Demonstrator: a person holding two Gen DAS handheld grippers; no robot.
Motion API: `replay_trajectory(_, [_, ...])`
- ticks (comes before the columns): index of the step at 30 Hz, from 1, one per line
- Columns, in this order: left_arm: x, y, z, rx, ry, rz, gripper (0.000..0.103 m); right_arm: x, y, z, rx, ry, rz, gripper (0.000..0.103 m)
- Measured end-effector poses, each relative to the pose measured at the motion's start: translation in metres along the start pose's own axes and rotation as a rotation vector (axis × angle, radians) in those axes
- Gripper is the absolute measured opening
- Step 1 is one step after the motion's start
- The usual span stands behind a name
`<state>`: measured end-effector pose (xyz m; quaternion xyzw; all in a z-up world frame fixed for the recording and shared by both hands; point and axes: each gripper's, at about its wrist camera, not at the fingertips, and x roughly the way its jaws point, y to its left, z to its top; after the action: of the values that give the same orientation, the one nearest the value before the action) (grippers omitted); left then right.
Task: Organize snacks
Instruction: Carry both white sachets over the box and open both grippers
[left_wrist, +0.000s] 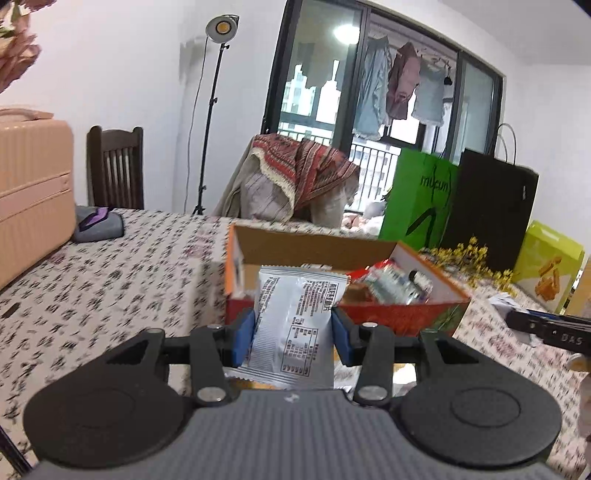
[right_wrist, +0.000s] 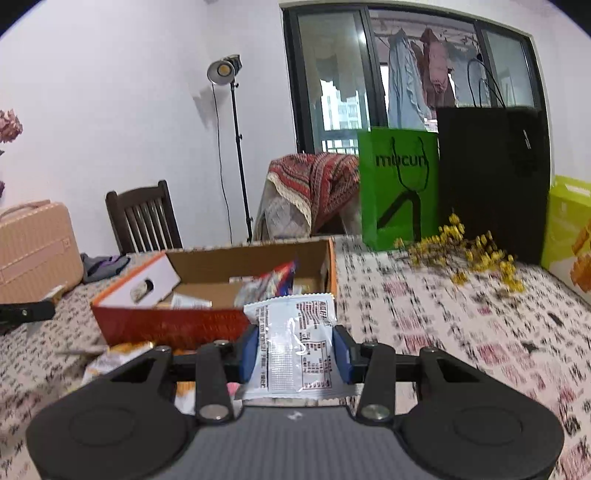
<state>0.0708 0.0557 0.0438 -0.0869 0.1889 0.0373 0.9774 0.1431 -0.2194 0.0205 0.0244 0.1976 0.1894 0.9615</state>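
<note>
Left wrist view: left gripper (left_wrist: 293, 334) clamps a silver snack packet (left_wrist: 291, 325) just short of the open snack box (left_wrist: 402, 314); right gripper (right_wrist: 295, 349) pinches a second silver packet (right_wrist: 295, 343) at the box's (right_wrist: 166, 325) near wall. Both jaws part-closed on packets. Best clear the wall first, then release inside the box.

A green bag (right_wrist: 399, 184) and black bag (right_wrist: 491, 181) stand behind yellow flowers (right_wrist: 476, 254), with a lamp (right_wrist: 223, 70), chair (right_wrist: 142, 218) and pink suitcase (right_wrist: 35, 243) further left
</note>
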Motion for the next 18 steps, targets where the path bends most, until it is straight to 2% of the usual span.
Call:
replay_trajectory(8, [0.038,-0.018,0.034,0.006,-0.013,0.01,0.045,0.033,0.007,0.039,0.024,-0.034,0.043,0.042])
replay_trajectory(13, [0.07,-0.025,0.054,-0.004,0.011,0.025,0.045,0.062,0.015,0.065,0.043,-0.013,0.068,0.042])
replay_trajectory(18, [0.099,-0.034,0.069,0.01,0.03,0.069,0.045,0.096,0.025,0.083,0.035,0.01,0.05,0.042])
